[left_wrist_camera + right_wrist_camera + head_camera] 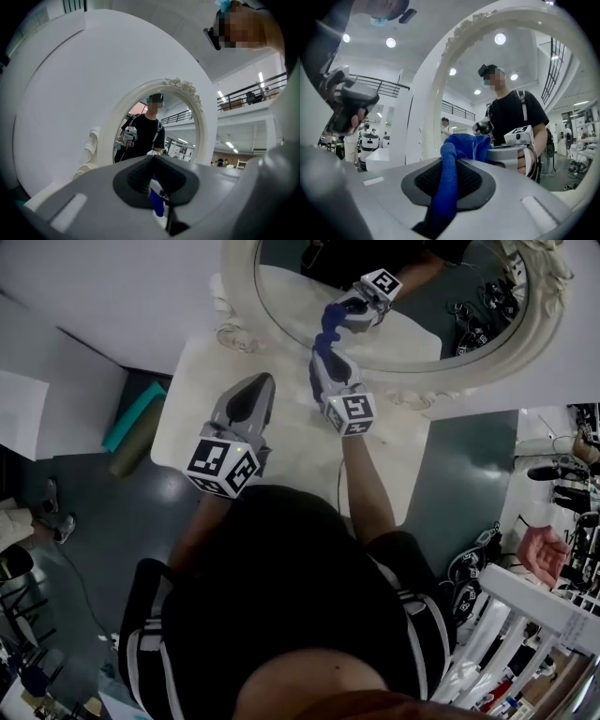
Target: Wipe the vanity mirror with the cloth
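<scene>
Vanity mirror [412, 315] at 12 o'clock on tabletop [187, 418]. Right tongs [323, 357] clamp blue cloth [328, 329] against glass by lower frame edge. Left tongs [258, 390] closed, empty, at 9 o'clock over bare tabletop.

Mirror at the table's far edge, both grippers before it.

The mirror [441, 306] stands on the far edge of the table [187, 413], with the wall [112, 287] behind it. Before the mirror's middle, the right gripper [326, 357] points at the glass with the cloth [330, 324] pinched between its jaws, and the cloth's front end touches the glass. The left gripper [261, 388] is before the mirror's left rim and farther back from it. It is over the table, left of the right gripper, with its jaws together. Left of the mirror, off the table, a mat [136, 418] lies on the floor [112, 512]. Right of the mirror, shoes [548, 470] lie on the floor.
</scene>
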The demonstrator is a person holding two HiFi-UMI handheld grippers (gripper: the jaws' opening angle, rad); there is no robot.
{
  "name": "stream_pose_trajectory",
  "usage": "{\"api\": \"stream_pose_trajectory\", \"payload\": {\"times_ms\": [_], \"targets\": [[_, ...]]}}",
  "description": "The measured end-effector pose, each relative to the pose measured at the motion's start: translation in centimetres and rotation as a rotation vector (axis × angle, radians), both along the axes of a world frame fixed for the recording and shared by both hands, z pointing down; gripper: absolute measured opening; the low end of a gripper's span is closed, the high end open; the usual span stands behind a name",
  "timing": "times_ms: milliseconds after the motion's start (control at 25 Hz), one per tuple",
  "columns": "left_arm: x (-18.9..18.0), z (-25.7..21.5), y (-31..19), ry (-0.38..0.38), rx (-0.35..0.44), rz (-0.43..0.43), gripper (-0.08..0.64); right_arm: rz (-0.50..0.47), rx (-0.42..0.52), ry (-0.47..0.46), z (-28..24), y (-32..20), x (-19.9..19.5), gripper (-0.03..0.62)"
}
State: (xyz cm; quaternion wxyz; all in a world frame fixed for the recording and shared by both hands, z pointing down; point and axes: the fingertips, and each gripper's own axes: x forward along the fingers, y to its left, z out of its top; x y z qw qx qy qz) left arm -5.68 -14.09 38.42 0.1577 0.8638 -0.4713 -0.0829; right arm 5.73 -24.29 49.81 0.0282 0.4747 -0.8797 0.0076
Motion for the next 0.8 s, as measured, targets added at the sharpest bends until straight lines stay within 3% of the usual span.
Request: {"api": "stream_pose_trajectory", "payload": {"times_ms": [200, 400, 520, 640, 800], "targets": [[1.0, -0.7, 0.3, 0.001, 0.012, 0.021, 0.011, 0.116, 0.175, -0.084, -8.4, 2.6, 4.2, 0.063], [2.0, -1.6, 0.5, 0.002, 0.03, 0.045, 0.011, 0.26, 0.383, -0.092, -18.5, 4.5, 9.2, 0.064], [2.9, -2.1, 0.4, 0.003, 0.049, 0.062, 0.011, 0.385, 0.513, -0.031, -24.2, 5.8, 12.6, 0.064], [3.6, -2.8, 0.3, 0.01, 0.063, 0.073, 0.011, 0.54, 0.608, 0.095, -28.6, 6.5, 15.2, 0.064], [4.3, -3.1, 0.8, 0.018, 0.071, 0.086, 0.011, 0.667, 0.608, 0.173, -30.6, 5.9, 17.8, 0.064]]}}
